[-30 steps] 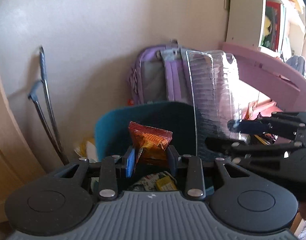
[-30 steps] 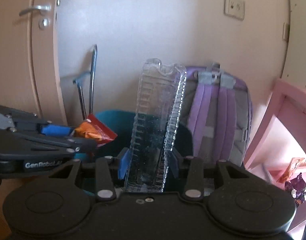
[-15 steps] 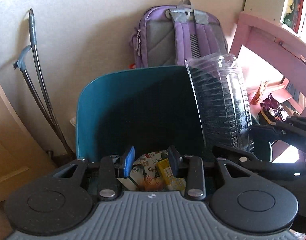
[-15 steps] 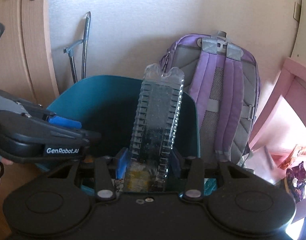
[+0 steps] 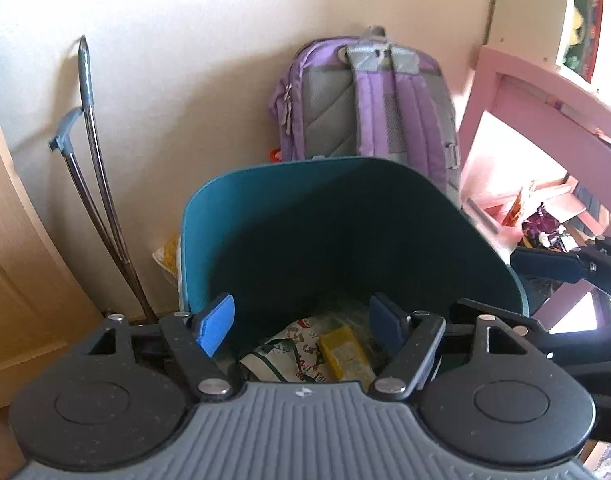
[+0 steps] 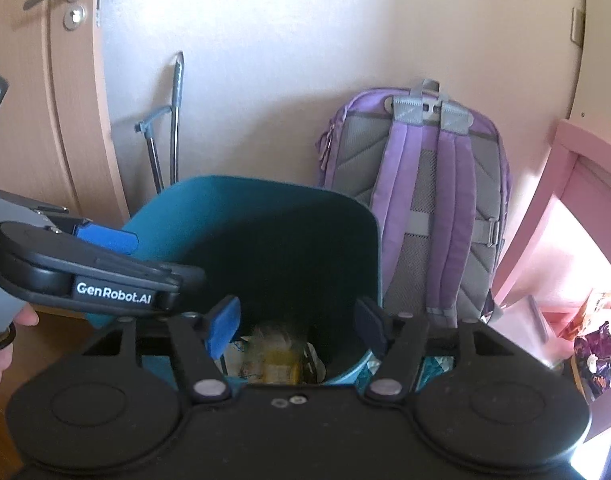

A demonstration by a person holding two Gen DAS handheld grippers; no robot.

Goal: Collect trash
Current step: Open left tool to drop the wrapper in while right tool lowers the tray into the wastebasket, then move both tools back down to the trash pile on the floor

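Now both grippers' jaws have just opened, empty, clear tray gone into teal bin (image 5: 241, 216).

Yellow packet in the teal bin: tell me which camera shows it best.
The left wrist view. There the yellow packet lies sharp and fully lit on the printed wrapper inside the teal bin. The right wrist view shows only a blurred yellowish patch at the bin's bottom.
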